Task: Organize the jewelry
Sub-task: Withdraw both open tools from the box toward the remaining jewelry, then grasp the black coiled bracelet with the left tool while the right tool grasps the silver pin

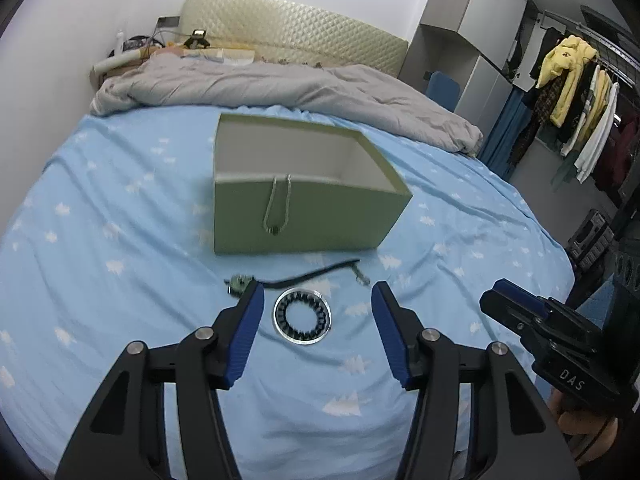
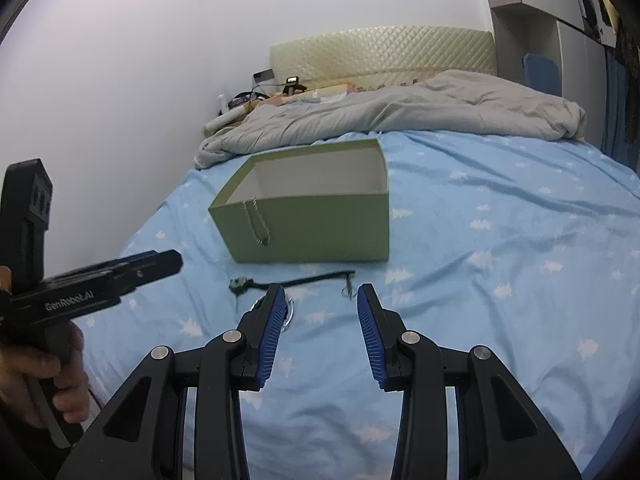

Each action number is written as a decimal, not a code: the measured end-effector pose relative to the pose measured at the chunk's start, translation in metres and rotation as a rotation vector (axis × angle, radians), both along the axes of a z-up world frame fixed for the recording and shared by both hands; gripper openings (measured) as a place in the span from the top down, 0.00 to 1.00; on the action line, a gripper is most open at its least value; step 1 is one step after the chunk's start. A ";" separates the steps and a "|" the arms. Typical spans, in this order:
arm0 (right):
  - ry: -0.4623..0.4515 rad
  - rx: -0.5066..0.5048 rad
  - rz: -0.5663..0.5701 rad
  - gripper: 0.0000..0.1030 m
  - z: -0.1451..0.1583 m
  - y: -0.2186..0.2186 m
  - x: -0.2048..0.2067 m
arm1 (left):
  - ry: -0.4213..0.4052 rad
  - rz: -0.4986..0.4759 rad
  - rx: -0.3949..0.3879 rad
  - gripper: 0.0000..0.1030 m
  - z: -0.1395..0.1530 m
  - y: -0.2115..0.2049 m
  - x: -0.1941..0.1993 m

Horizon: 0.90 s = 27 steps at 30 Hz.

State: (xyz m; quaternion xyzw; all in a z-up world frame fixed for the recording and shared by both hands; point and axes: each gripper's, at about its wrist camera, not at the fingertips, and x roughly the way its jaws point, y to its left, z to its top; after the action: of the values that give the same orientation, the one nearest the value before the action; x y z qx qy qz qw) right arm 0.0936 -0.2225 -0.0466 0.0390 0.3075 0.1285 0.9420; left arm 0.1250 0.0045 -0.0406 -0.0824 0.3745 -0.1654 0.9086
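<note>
Left gripper (image 1: 318, 300) spread above ring case (image 1: 302, 316), right gripper (image 2: 321, 300) spread alongside

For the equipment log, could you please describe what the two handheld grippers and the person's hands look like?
Both grippers, the left gripper and the right gripper, have black angular linkage arms with silver round pivot pins and ribbed blue finger pads. The left body reads "GenRobot.AI" in white; the right body reads "DAS". The bare left hand shows no sleeve. No cables are visible.
</note>
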 end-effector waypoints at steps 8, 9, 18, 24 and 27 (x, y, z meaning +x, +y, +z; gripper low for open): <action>0.078 0.021 0.008 0.67 -0.045 0.002 0.018 | 0.085 0.006 -0.006 0.54 -0.049 0.000 0.015; 0.085 0.012 0.011 0.68 -0.051 0.004 0.024 | 0.092 0.003 -0.016 0.57 -0.054 0.000 0.018; 0.102 0.001 0.032 0.79 -0.087 0.007 0.068 | 0.128 -0.045 -0.028 0.76 -0.092 -0.008 0.043; 0.087 -0.025 0.043 0.81 -0.099 0.014 0.096 | 0.141 -0.052 -0.002 0.81 -0.105 -0.005 0.052; 0.091 -0.037 0.040 0.81 -0.104 0.017 0.107 | 0.134 -0.055 0.014 0.81 -0.105 -0.007 0.051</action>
State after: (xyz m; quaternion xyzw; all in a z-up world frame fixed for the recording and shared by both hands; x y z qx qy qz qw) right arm 0.2007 -0.2052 -0.1505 0.0215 0.3533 0.1396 0.9248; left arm 0.1758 -0.0021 -0.1455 -0.0770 0.4378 -0.1817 0.8772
